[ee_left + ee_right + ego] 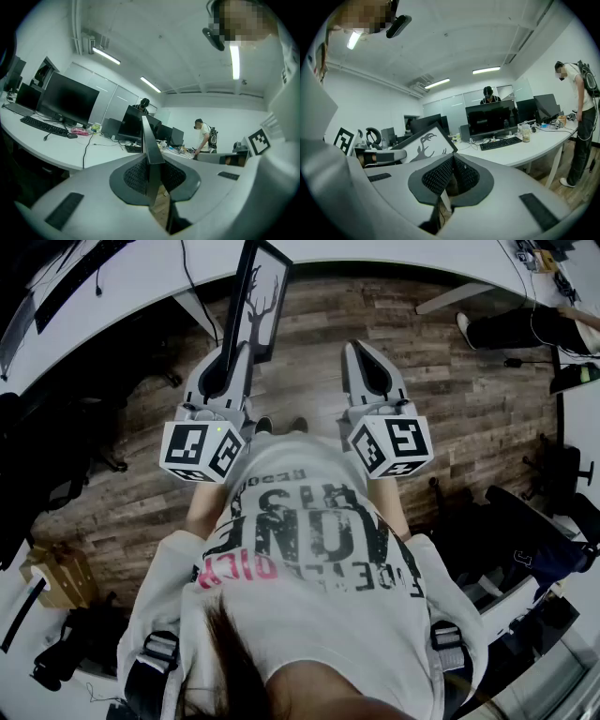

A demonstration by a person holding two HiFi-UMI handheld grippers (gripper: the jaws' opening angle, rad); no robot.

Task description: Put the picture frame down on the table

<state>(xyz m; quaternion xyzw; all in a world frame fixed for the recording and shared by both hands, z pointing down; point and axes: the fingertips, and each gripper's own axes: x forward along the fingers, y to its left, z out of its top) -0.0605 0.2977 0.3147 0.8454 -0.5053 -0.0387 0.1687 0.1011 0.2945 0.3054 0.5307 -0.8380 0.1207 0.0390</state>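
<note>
Wooden floor (450, 343) below, white table (375, 259) just ahead at 12 o'clock. Pinches the picture frame (258, 296) by its thin bottom edge in the left tool (232, 360), upright, for a firm hold. Holds the right tool (367, 367) pressed together, empty, out of the way.

Head view steeply down; gripper views low, facing outward; all share picture frame (258, 301).

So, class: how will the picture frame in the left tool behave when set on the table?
The picture frame looks stiff: it juts straight though the left tool pinches one edge. Thin and tall, it may tip if stood upright. Possibly glazed, so fragile.
</note>
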